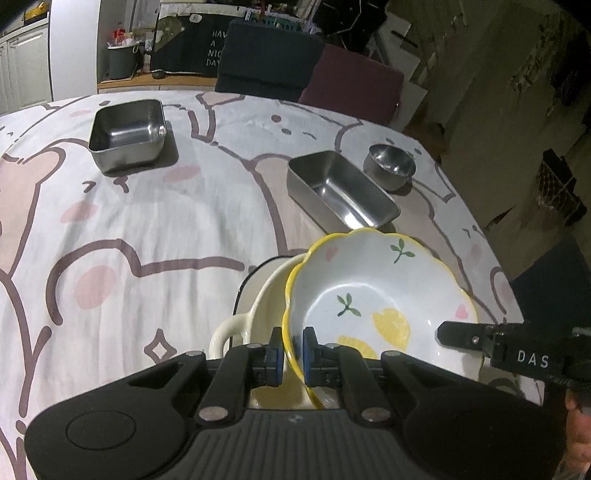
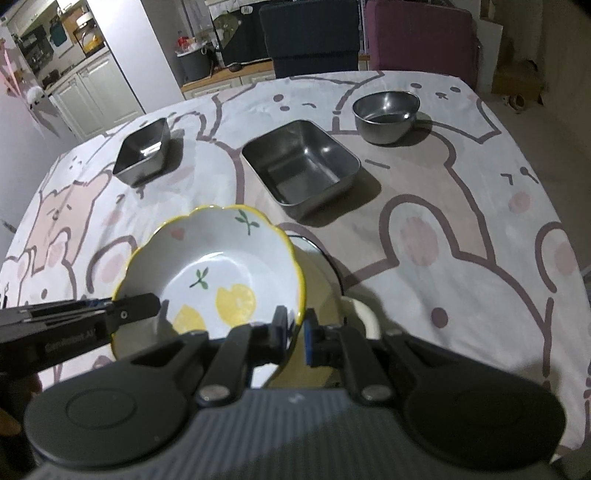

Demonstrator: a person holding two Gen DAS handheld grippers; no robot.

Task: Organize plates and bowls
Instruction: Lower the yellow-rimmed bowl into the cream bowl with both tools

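Two hand-held grippers grip one scalloped, yellow-rimmed bowl point(image 1: 373, 295) painted with lemons and green sprigs, each from an opposite side of its rim. The left hand-held gripper point(image 1: 292, 350) is clamped on the rim, one blue pad outside the wall and one inside; the right hand-held gripper point(image 2: 295, 332) pinches the rim across from it in the same way. In each wrist view the other tool reaches in from the side, its tip at the bowl's edge. This bowl sits tilted over a cream dish point(image 1: 258, 295) with a dark rim line and a loop handle point(image 1: 225, 332), resting in or just above it; contact underneath cannot be made out. Both stand at the near edge of a worktop covered by a cartoon bear tablecloth point(image 1: 147, 221). Farther back stands a rectangular steel tray point(image 1: 341, 192), a round steel bowl point(image 1: 389, 166) just beside it to the right, and a square steel container point(image 1: 127, 134) well apart to the left. Beyond the worktop are a dark blue chair point(image 2: 310, 33) and a maroon chair point(image 2: 421, 37).
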